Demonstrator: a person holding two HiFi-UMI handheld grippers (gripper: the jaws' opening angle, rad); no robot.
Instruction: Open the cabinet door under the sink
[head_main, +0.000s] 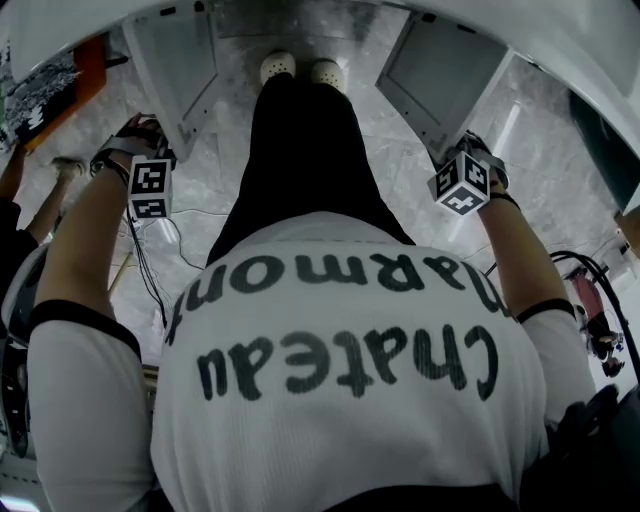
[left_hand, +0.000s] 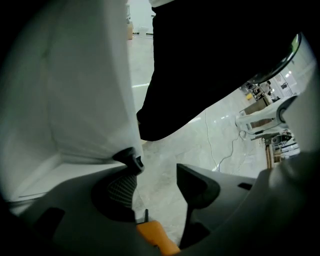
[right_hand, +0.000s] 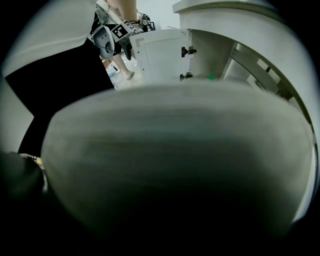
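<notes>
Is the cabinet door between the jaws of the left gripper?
No, the left gripper has its jaws apart with only floor between them, and the white cabinet door lies outside them.

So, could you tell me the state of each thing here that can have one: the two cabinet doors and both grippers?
left door: open, swung outward.
right door: open, swung outward.
left gripper: open, only floor shows between its jaws.
right gripper: cannot tell, its own view is blocked close up.

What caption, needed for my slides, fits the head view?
Person stands between open left door and right door, left gripper and right gripper beside them.
</notes>
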